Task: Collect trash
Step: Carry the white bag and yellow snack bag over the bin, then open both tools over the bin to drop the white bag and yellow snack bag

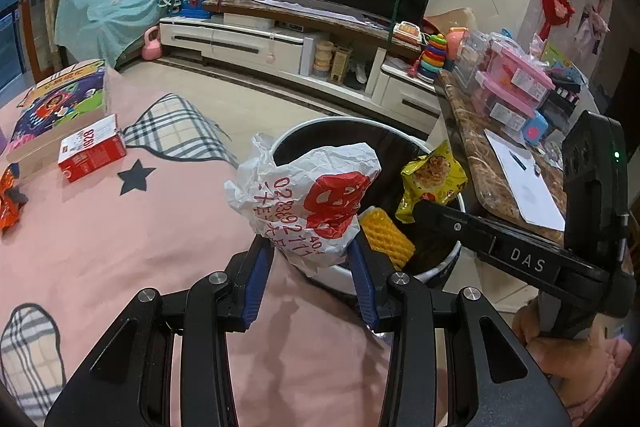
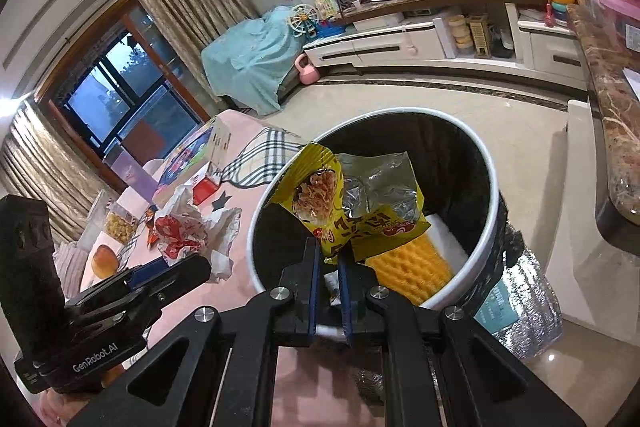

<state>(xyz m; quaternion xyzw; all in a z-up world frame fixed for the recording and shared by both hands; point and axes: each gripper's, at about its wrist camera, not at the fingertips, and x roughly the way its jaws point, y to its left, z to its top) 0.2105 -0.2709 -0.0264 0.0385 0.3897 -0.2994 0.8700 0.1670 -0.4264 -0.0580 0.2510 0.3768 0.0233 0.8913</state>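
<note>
My left gripper (image 1: 314, 251) is shut on a crumpled white paper bag (image 1: 308, 203) with red print, held at the near-left rim of the trash bin (image 1: 344, 125). The bin is round with a white rim and a black liner. My right gripper (image 2: 330, 263) is shut on the bottom corner of a yellow snack wrapper (image 2: 360, 203), which hangs over the bin's opening. A yellow foam net (image 2: 408, 267) lies inside the bin. In the left wrist view the right gripper (image 1: 420, 209) reaches in from the right with the wrapper (image 1: 434, 183).
The pink tablecloth (image 1: 120, 247) carries a red carton (image 1: 92, 149), a colourful game box (image 1: 60, 103) and an orange wrapper (image 1: 8, 195). A marble counter (image 1: 480, 163) with paper and toy boxes stands right of the bin. A silver insulated bag (image 2: 528, 295) leans against the bin.
</note>
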